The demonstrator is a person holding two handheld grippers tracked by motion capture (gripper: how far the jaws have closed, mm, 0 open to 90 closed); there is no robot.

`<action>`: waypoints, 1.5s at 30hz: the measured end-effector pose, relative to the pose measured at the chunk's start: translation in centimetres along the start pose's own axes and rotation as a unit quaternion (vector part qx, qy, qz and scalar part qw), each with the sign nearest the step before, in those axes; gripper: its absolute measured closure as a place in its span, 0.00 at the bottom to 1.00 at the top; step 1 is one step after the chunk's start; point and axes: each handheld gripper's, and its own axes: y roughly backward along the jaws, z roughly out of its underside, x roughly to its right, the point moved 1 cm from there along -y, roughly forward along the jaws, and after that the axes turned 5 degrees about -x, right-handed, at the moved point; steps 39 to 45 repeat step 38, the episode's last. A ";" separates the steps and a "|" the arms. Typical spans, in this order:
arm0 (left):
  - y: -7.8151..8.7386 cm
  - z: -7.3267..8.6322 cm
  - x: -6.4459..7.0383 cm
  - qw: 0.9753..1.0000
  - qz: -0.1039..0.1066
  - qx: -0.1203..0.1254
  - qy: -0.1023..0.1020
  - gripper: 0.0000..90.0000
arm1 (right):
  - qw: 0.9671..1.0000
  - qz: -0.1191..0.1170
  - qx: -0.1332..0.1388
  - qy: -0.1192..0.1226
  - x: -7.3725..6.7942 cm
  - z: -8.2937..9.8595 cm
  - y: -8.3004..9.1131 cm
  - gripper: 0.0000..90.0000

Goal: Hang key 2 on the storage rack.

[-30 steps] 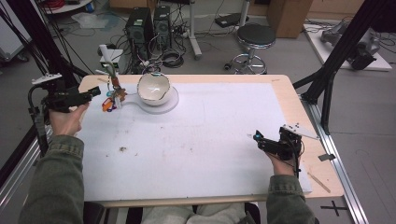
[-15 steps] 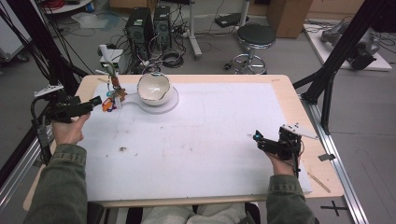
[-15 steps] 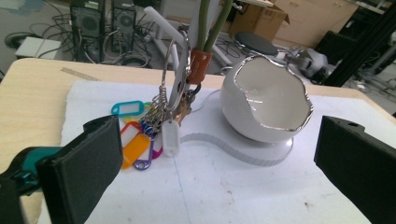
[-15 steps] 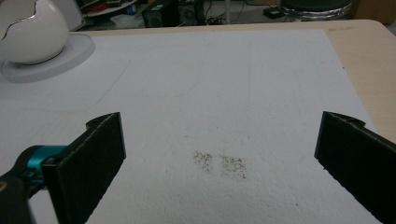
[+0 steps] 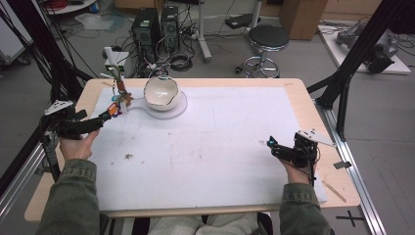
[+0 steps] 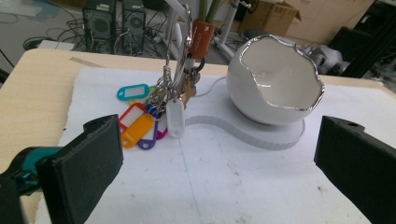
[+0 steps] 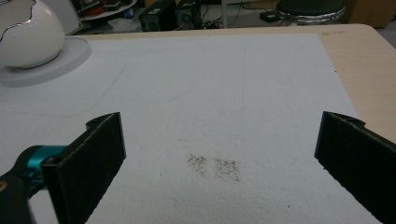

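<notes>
Your left gripper (image 6: 210,154) has its fingers spread wide, aimed at the bunch of key tags (image 6: 149,119) hanging just ahead of them beside the eggshell bowl (image 6: 275,86), while your right gripper (image 7: 219,154), fingers also apart, idles over bare bench.

The key tags (image 6: 140,126) are orange, teal, purple, pink and white; the eggshell-shaped bowl (image 6: 275,84) is white, its jagged rim silver.

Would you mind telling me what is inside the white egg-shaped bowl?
The white egg-shaped bowl shows only a bare, glossy inner wall in the left gripper view. Its near rim hides the bottom, so anything lying there cannot be seen.
</notes>
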 end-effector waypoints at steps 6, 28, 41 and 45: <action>0.3 1.3 0.3 1.000 -0.014 0.004 -0.007 0.02 | 1.000 0.001 0.001 -0.003 0.1 0.0 0.1 0.01; 2.4 5.0 0.5 0.999 -0.026 0.034 -0.024 0.02 | 1.000 0.003 0.001 -0.002 0.0 0.1 0.0 0.01; 2.3 5.6 0.6 0.998 -0.037 0.032 -0.030 0.02 | 1.000 0.003 0.001 -0.001 -0.1 0.1 0.0 0.01; 2.3 5.6 0.6 0.998 -0.037 0.032 -0.030 0.02 | 1.000 0.003 0.001 -0.001 -0.1 0.1 0.0 0.01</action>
